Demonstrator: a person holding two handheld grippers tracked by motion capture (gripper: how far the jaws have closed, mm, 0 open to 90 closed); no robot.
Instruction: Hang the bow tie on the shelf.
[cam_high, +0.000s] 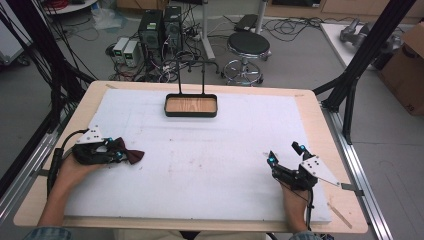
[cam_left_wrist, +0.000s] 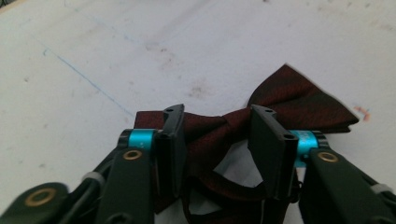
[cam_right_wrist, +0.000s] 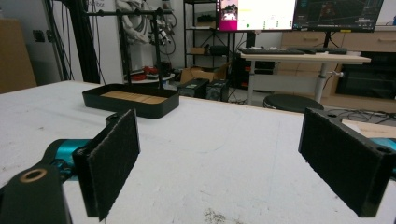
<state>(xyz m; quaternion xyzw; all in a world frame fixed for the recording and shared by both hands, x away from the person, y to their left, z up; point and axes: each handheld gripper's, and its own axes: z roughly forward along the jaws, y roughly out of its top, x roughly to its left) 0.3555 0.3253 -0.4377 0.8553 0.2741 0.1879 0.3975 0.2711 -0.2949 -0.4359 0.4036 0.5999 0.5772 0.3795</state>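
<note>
Across white foam mat (cam_high: 210, 160): bow tie (cam_high: 134, 156); tray (cam_high: 191, 106).

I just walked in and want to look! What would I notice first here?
A dark red bow tie lies at the left of the white mat, with the left gripper reaching around its middle knot. A black tray with a wooden floor sits at the far edge. The right gripper rests open at the right.

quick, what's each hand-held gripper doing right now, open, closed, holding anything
Left hand-held gripper: open, jaws either side of the dark red bow tie, pads not visibly pressing on it.
Right hand-held gripper: open wide, holding nothing.
</note>
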